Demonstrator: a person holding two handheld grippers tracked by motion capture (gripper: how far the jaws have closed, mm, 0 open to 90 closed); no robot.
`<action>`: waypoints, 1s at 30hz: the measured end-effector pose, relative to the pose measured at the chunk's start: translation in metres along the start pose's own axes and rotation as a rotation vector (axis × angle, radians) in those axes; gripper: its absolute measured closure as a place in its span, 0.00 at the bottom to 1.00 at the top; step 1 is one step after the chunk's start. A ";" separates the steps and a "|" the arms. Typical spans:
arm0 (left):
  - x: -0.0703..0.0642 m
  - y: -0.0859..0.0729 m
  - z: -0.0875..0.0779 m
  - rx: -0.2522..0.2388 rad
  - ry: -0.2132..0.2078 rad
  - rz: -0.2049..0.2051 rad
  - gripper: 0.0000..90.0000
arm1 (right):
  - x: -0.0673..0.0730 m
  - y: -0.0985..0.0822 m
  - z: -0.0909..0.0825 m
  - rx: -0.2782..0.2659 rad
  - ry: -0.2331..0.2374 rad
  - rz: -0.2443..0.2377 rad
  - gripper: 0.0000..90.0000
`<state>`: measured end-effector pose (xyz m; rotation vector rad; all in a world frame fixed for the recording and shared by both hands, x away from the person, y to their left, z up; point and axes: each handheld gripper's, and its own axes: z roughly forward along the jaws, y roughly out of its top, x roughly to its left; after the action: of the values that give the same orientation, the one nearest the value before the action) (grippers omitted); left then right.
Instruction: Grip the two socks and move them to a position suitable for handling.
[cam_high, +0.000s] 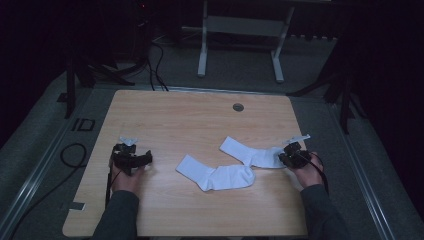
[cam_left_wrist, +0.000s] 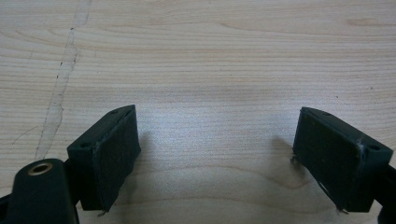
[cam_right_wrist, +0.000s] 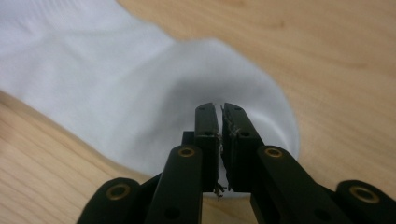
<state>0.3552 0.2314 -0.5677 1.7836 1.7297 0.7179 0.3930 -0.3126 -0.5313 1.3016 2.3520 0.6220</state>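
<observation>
At the bench's (cam_high: 165, 115) right side, right tongs (cam_right_wrist: 221, 108) sit nearly shut over the sock (cam_right_wrist: 140, 93), apparently gripping nothing; left tongs (cam_left_wrist: 215, 144) stand wide, idle. Next: regrasp.

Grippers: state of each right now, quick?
Left gripper: open, nothing between its jaws, over bare table.
Right gripper: jaws nearly together over the white sock; grip cannot be told.

The right gripper (cam_right_wrist: 220, 109) reaches up from the bottom edge, its two black fingers (cam_right_wrist: 207, 135) nearly together with only a thin slit between them. Their tips lie over the rounded end of a white fabric sock (cam_right_wrist: 116, 84), which stretches away to the upper left across the light wooden desk (cam_right_wrist: 336, 60). Whether the fingers pinch the fabric cannot be made out.
</observation>
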 end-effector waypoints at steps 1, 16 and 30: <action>0.000 0.000 0.000 0.000 0.000 0.000 0.16 | 0.000 0.000 0.000 0.000 0.000 0.000 0.93; 0.000 0.000 0.000 -0.001 -0.002 0.002 0.16 | 0.055 0.068 0.001 -0.076 0.119 -0.271 0.71; 0.000 0.000 0.000 0.000 -0.002 0.002 0.16 | 0.078 0.098 0.022 -0.056 0.179 -0.359 0.65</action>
<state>0.3552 0.2314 -0.5677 1.7862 1.7266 0.7167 0.4332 -0.1949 -0.5051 0.7966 2.6025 0.7054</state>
